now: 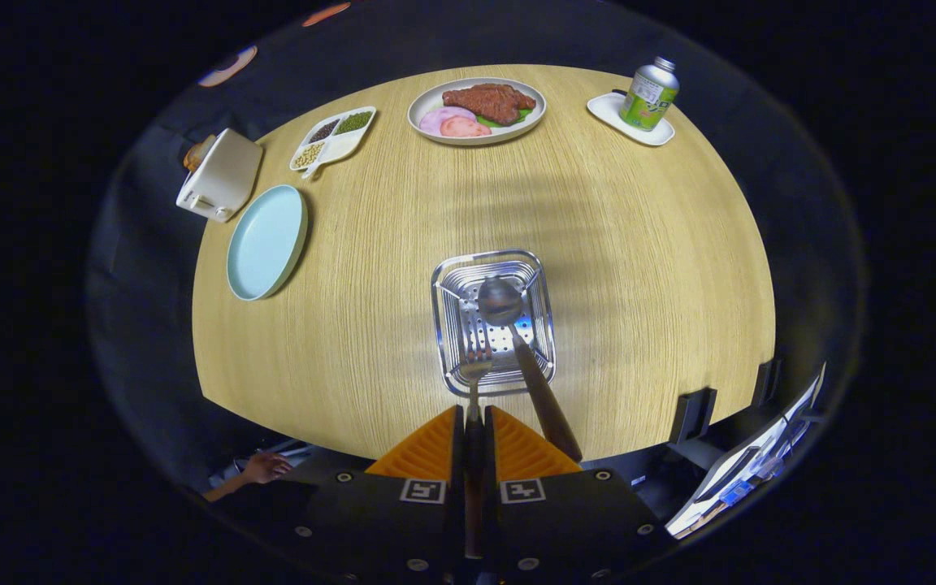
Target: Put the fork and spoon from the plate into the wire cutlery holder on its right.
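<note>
Both tongs fingers clamp fork, tines pointing ahead over wire holder.

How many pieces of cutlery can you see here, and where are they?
2. The spoon stands in the wire cutlery holder, its handle leaning out over the near rim. The fork is clamped between the gripper's orange fingers, tines over the holder. None seems hidden.

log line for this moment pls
gripper: shut on fork | fork: tines over wire cutlery holder | spoon: already in holder | blue plate: empty
</note>
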The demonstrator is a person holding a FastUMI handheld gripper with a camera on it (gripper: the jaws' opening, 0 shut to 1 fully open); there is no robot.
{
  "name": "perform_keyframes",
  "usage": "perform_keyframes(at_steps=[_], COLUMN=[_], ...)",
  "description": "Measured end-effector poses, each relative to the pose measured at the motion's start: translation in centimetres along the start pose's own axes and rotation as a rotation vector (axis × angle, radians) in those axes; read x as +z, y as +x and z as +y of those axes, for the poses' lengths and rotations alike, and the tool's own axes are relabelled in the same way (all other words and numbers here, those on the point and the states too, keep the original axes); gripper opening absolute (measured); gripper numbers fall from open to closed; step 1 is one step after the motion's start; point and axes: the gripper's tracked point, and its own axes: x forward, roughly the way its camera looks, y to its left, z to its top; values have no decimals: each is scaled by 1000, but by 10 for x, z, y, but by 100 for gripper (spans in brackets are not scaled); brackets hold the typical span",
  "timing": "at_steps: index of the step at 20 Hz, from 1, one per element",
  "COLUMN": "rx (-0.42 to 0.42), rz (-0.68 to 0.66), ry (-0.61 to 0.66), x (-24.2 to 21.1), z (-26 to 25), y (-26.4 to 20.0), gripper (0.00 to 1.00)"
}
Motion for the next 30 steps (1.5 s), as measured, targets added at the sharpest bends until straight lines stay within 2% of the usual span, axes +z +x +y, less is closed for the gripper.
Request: perform_keyframes(at_steps=[3, 6, 11, 14, 17, 22, 23, 26, 30], rx=[31, 91, 135, 110, 31, -17, -35, -72, -45], rz=[-43, -146, -533, -755, -1035, -1355, -1407, -1506, -1571], ry=[46, 80, 61, 26, -13, -51, -69, -101, -104], x=[15, 41, 118, 153, 188, 197, 198, 195, 191], z=[-1, 6, 15, 15, 11, 19, 22, 30, 43], y=[-9, -28, -99, -152, -216, -318, -334, -373, -397], gripper=[10, 10, 15, 28, 36, 52, 54, 69, 80])
